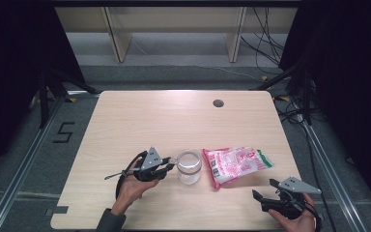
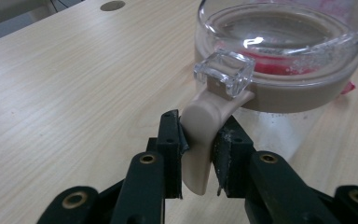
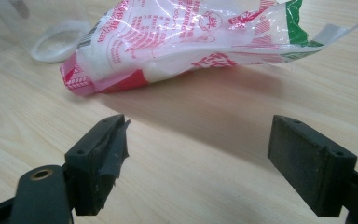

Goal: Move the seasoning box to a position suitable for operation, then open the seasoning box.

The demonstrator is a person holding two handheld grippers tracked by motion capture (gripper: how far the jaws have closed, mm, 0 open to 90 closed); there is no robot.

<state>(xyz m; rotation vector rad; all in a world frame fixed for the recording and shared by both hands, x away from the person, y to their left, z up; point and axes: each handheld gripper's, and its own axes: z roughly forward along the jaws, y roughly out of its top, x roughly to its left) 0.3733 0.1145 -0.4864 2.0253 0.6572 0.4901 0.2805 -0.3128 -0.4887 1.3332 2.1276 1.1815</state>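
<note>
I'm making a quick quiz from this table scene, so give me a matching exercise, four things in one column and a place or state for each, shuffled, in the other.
Things:
1. left gripper
2. right gripper
3. glass jar
4. pink and white bag

States or places:
A. lying flat to the right of the jar
B. jaws wide apart, nothing between them
C. clamped on the beige handle
D. standing upright at the middle of the table

Pairs: 1-C, 2-B, 3-D, 4-A
</note>
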